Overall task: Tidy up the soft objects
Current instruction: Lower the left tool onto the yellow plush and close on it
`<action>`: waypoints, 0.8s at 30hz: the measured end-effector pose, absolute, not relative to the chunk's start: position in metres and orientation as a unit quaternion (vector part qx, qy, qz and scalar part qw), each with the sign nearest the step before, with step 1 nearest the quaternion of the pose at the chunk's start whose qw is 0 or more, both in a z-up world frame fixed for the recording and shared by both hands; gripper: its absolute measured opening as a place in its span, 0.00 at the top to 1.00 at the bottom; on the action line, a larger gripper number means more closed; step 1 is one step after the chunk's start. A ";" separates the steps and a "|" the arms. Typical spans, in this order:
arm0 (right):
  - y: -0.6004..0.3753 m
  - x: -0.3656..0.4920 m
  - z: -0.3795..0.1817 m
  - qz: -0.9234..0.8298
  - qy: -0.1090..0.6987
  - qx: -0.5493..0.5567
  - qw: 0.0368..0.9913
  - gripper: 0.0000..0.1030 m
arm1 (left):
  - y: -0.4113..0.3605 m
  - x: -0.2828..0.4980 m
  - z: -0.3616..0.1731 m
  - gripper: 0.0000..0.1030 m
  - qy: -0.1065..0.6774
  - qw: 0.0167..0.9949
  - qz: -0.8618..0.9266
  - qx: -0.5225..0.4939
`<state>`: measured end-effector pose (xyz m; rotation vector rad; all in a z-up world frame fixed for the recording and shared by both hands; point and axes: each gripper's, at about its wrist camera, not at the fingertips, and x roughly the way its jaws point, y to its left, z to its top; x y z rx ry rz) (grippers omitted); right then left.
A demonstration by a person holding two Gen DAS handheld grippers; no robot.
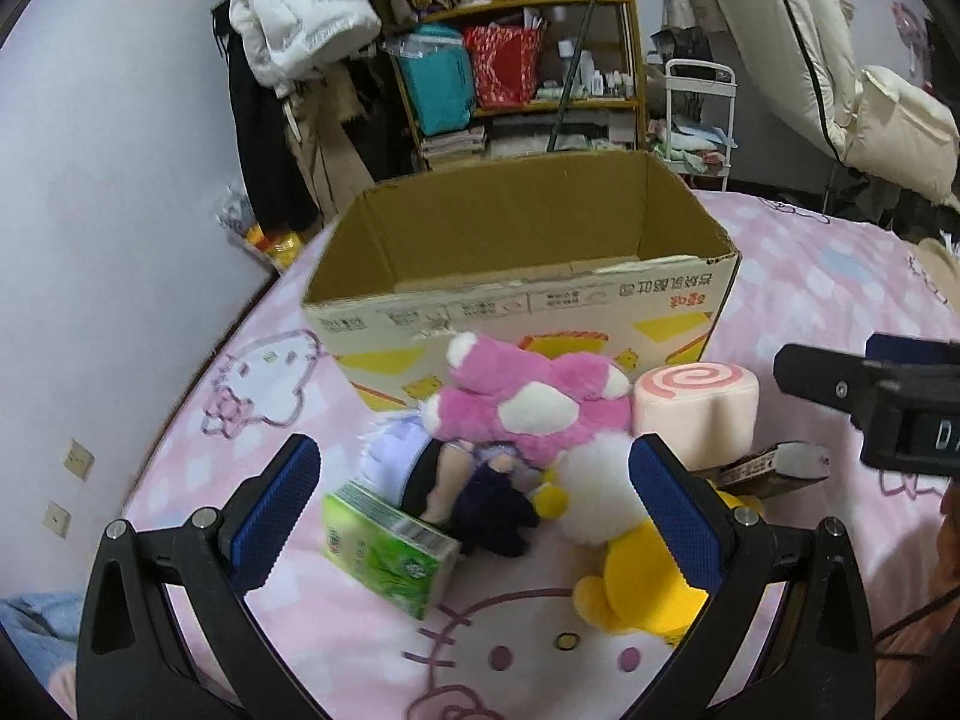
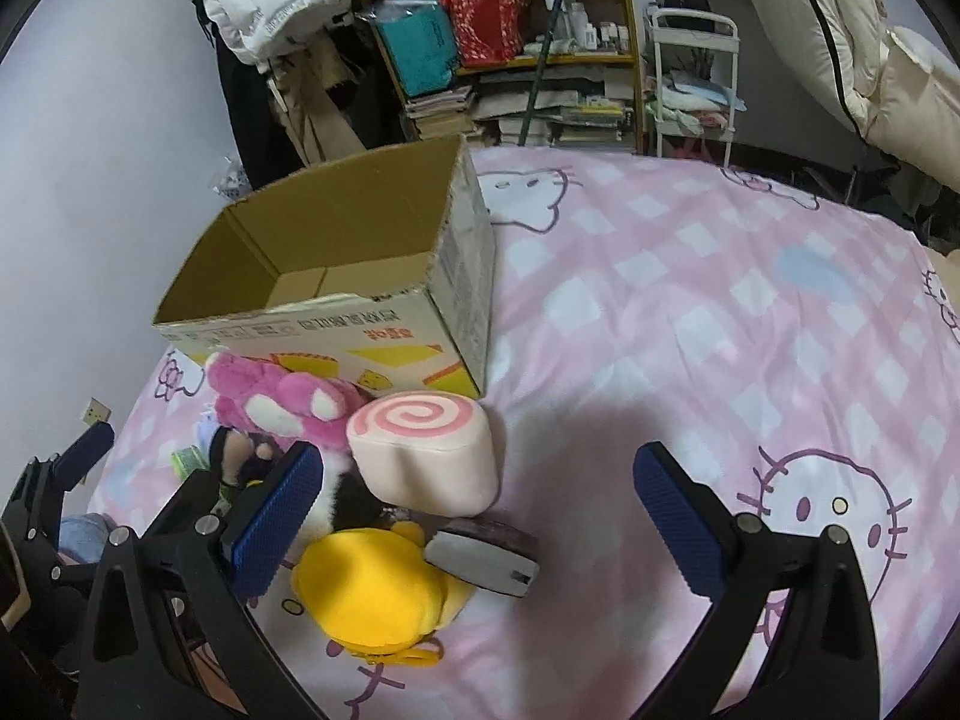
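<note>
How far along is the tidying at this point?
Nothing looks done: the part of the cardboard box interior that shows is bare. Nothing is in hand either; the left claw and right claw are both open above the bed. Left to do: the pink plush, swirl cushion, yellow plush, doll and tissue pack all lie in front of the box.

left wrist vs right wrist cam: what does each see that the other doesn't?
Left wrist only: the whole green tissue pack, the doll's lilac dress, and the right hand-held gripper at frame edge.

Right wrist only: the cardboard box floor, bare, and open bedsheet to the right.

Both: cardboard box, pink plush, swirl cushion, yellow plush, grey-ended block.
</note>
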<state>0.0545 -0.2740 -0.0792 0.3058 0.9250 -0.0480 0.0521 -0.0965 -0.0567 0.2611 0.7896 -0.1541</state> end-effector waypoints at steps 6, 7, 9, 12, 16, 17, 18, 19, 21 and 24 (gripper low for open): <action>-0.277 0.054 -0.092 -0.021 0.470 0.160 0.868 0.00 | -0.103 0.050 -0.073 0.01 0.416 0.896 -0.108 0.110; -0.278 0.054 -0.093 -0.021 0.474 0.162 0.865 0.00 | -0.105 0.049 -0.076 0.01 0.418 0.894 -0.113 0.112; -0.280 0.056 -0.098 -0.021 0.481 0.166 0.860 0.00 | -0.108 0.047 -0.081 0.01 0.422 0.891 -0.122 0.116; -0.281 0.056 -0.101 -0.024 0.490 0.168 0.855 0.00 | -0.109 0.045 -0.085 0.01 0.430 0.885 -0.136 0.113; -0.283 0.056 -0.107 -0.023 0.501 0.175 0.847 0.00 | -0.112 0.042 -0.089 0.02 0.442 0.877 -0.156 0.109; -0.284 0.055 -0.107 -0.024 0.502 0.176 0.847 0.00 | -0.114 0.042 -0.090 0.02 0.444 0.875 -0.159 0.110; -0.284 0.055 -0.107 -0.024 0.502 0.176 0.846 0.00 | -0.115 0.041 -0.091 0.02 0.446 0.873 -0.164 0.113; -0.284 0.054 -0.107 -0.025 0.503 0.177 0.845 0.00 | -0.117 0.040 -0.093 0.02 0.449 0.870 -0.169 0.115; -0.284 0.053 -0.108 -0.024 0.506 0.178 0.844 0.00 | -0.119 0.040 -0.096 0.02 0.453 0.866 -0.178 0.116; -0.284 0.052 -0.111 -0.020 0.513 0.185 0.838 0.00 | -0.125 0.037 -0.101 0.01 0.460 0.858 -0.190 0.125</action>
